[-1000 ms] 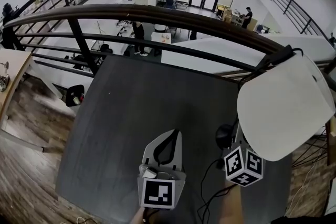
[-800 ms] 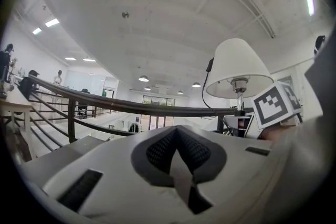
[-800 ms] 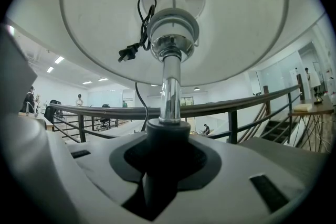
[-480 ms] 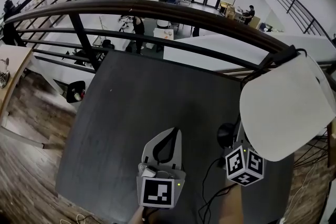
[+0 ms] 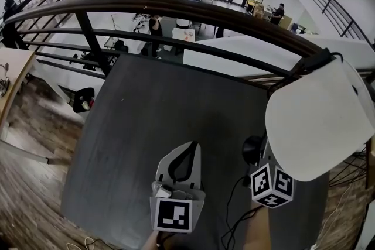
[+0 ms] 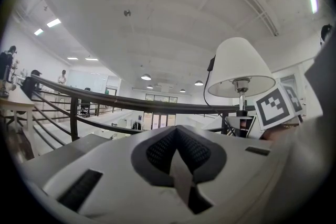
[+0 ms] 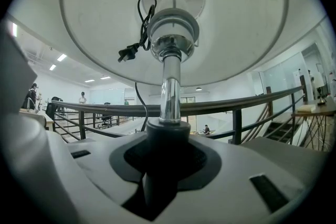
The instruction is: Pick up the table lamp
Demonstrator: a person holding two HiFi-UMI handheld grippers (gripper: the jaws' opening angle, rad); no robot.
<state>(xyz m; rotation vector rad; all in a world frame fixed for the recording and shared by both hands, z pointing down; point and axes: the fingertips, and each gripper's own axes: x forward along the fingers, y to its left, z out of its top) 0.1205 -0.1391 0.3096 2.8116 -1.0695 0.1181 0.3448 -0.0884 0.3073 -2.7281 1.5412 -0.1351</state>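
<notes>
The table lamp has a wide white shade (image 5: 316, 120) and a round black base (image 5: 252, 150) over the right side of the dark table (image 5: 146, 126). My right gripper (image 5: 266, 155) sits under the shade, shut on the black lower end of the lamp's stem. In the right gripper view that black collar fills the jaws of my right gripper (image 7: 167, 152), with the chrome stem (image 7: 168, 92) rising into the shade (image 7: 173, 18). I cannot tell whether the base touches the table. My left gripper (image 5: 190, 146) is to the lamp's left, shut and empty (image 6: 177, 136). The left gripper view shows the lamp (image 6: 239, 68) at the right.
A black metal railing (image 5: 176, 9) runs along the table's far edge, with a lower hall beyond it. The lamp's cord and plug (image 7: 128, 51) dangle beside the stem. Black cables (image 5: 234, 213) lie on the table near my hands. Wooden floor (image 5: 29, 155) lies to the left.
</notes>
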